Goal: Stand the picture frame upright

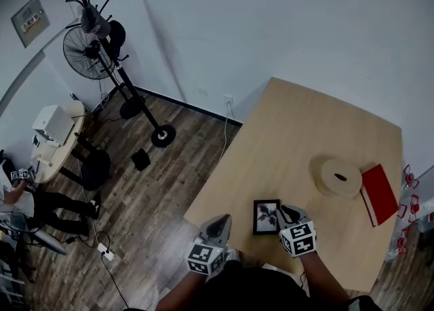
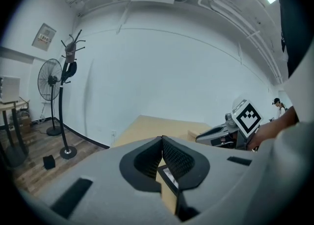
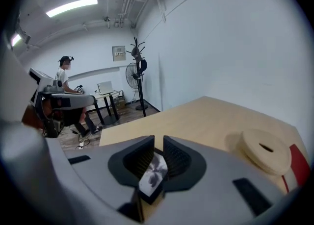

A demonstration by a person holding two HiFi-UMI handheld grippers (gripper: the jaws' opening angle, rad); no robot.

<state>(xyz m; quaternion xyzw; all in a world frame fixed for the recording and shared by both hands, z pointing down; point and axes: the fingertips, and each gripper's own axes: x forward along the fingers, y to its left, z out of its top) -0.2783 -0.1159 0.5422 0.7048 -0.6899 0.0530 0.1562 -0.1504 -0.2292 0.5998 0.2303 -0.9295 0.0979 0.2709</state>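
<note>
A small black picture frame [image 1: 266,216] with a dark flower photo rests near the front edge of the wooden table [image 1: 298,127], its face turned up towards the head view. My right gripper [image 1: 283,213] is at the frame's right edge. In the right gripper view the frame [image 3: 153,175] sits in the narrow gap between the jaws [image 3: 158,143], which are shut on it. My left gripper [image 1: 222,221] hovers just left of the frame, at the table's edge and apart from it. Its jaws [image 2: 162,139] meet at the tips with nothing in them; the frame [image 2: 169,177] shows beyond.
A round wooden disc [image 1: 340,177] with a hole and a red book [image 1: 378,193] lie to the right on the table. On the wooden floor at the left stand a fan [image 1: 85,52] and a coat stand [image 1: 135,99]. A person sits at a desk [image 1: 57,140] far left.
</note>
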